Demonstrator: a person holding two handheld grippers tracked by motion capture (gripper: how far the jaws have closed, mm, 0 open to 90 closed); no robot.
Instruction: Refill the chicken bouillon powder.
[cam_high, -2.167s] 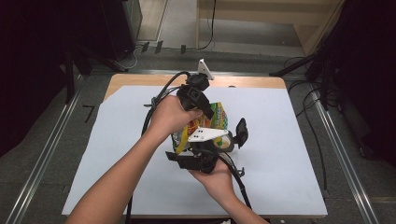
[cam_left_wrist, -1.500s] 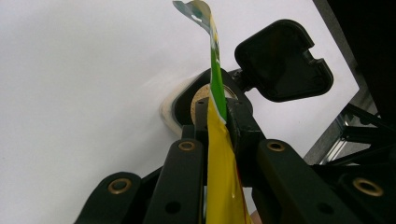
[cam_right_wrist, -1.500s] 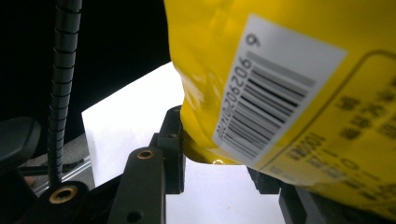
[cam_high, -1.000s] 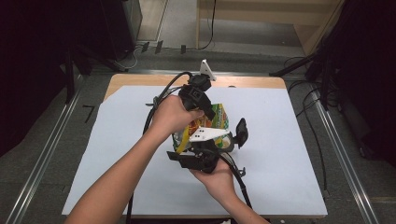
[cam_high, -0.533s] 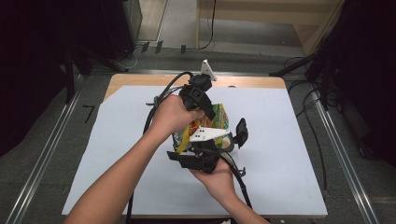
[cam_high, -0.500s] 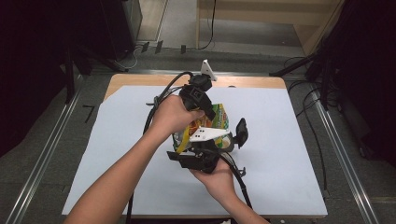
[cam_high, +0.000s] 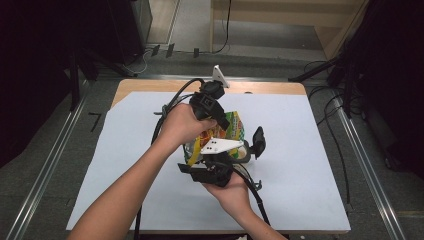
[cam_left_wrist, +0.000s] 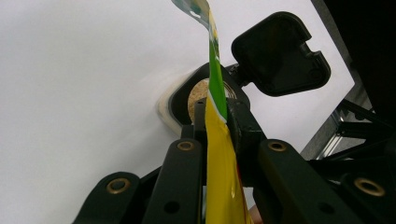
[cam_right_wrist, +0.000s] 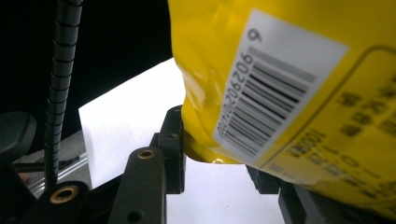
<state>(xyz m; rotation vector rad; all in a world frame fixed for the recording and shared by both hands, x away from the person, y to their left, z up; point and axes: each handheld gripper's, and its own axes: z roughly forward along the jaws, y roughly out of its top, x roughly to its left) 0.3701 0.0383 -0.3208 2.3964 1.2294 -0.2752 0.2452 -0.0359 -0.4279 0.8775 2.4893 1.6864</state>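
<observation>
A yellow snack bag (cam_high: 227, 131) is clamped by both the left gripper (cam_left_wrist: 215, 128) and the right gripper (cam_right_wrist: 219, 163) — above a black container (cam_high: 243, 154).

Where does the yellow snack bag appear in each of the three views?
High view: the yellow snack bag sits at table centre, between the two hands.
Left gripper view: its edge runs up the middle, pinched between the black jaws.
Right gripper view: its barcoded side covers the upper right, its bottom corner between the jaws.
Shared landmark: the white table sheet.
</observation>
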